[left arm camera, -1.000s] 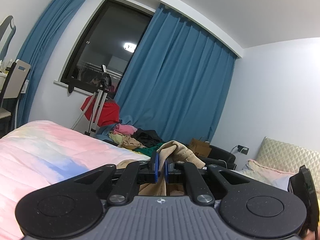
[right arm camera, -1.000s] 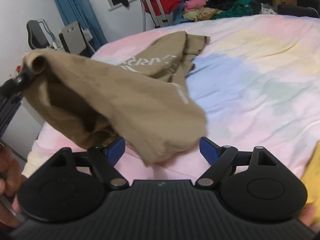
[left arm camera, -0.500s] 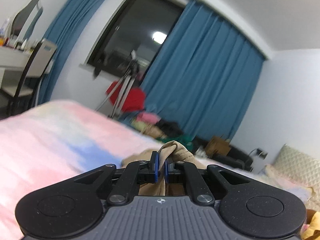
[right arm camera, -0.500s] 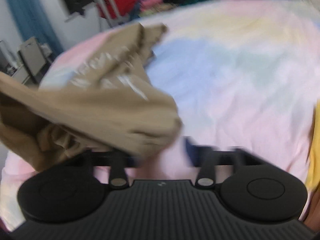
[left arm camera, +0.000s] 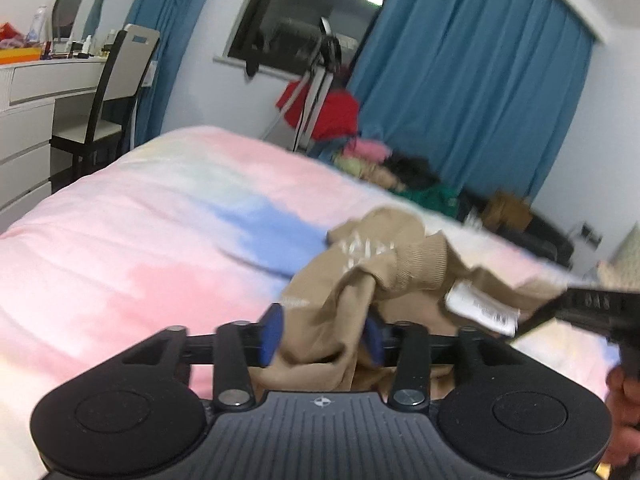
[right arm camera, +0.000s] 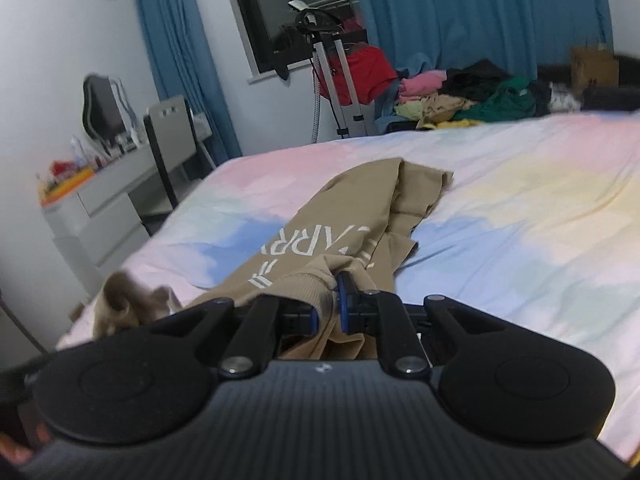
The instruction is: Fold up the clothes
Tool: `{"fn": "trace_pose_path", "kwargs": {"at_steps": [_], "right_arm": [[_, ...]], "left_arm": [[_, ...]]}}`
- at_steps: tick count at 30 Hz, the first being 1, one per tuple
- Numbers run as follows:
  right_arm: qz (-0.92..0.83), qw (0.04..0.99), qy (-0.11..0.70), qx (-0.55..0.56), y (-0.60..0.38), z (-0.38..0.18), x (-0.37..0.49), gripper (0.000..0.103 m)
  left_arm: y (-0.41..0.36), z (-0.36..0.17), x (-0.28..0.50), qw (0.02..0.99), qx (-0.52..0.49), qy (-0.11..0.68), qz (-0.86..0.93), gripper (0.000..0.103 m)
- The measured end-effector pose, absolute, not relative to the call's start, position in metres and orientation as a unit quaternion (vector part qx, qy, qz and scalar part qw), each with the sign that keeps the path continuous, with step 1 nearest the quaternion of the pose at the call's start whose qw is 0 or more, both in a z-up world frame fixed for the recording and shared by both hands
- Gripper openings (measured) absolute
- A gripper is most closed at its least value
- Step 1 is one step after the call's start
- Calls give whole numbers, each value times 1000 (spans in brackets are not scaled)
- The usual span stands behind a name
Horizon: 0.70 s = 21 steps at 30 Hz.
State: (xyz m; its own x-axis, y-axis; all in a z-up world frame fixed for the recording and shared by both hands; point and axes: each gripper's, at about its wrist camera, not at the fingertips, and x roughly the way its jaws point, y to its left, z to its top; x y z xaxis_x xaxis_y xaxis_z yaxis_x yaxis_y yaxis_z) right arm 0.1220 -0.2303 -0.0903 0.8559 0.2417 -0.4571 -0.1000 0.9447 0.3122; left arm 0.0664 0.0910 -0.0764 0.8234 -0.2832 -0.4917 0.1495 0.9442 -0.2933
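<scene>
Tan fabric is what both my tongs deal with: the tan sweatshirt (right arm camera: 352,216) lies stretched along the pastel bed (right arm camera: 520,208), white lettering up, its near end bunched at my tools. Far left, a white worktop (left arm camera: 36,80) carries bottles and a mirror, with a dark-framed chair (left arm camera: 116,92) pushed up to it. Past the bed's far edge stand a metal stand (right arm camera: 336,80) draped in red cloth, then a clothes pile (right arm camera: 472,96) against the blue curtains (left arm camera: 460,80).

My left tongs (left arm camera: 322,332) stand apart, blue pads spread, with slack tan cloth draped between them and blocking the view beyond. My right tongs (right arm camera: 334,304) are pinched on the sweatshirt's ribbed hem.

A second ago it was the reverse: the left tongs were clamped on the cloth and the right ones gaped under a hanging fold. The garment hung in the air then; now most of it rests on the bed.

Motion blur smears the left view, so the white label (left arm camera: 480,308) is unreadable. The lettering is partly folded under. At the right edge of the left view the other tool and a hand are cut off.
</scene>
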Motion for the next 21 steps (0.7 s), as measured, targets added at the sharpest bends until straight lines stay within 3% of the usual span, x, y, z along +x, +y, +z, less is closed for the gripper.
{"fn": "trace_pose_path", "kwargs": {"at_steps": [1, 3, 7, 13, 21], "right_arm": [[94, 950, 255, 156, -233, -94, 124, 13], [104, 942, 257, 186, -239, -101, 127, 13], [122, 938, 250, 206, -238, -101, 123, 13], [133, 937, 240, 215, -238, -98, 120, 13], [138, 940, 222, 219, -237, -94, 111, 13]], "left_arm": [[88, -77, 61, 946, -106, 284, -113, 65], [82, -80, 52, 944, -74, 304, -109, 74], [61, -84, 35, 939, -23, 317, -134, 83], [41, -87, 6, 941, -5, 298, -160, 90], [15, -91, 27, 966, -14, 242, -92, 90]]}}
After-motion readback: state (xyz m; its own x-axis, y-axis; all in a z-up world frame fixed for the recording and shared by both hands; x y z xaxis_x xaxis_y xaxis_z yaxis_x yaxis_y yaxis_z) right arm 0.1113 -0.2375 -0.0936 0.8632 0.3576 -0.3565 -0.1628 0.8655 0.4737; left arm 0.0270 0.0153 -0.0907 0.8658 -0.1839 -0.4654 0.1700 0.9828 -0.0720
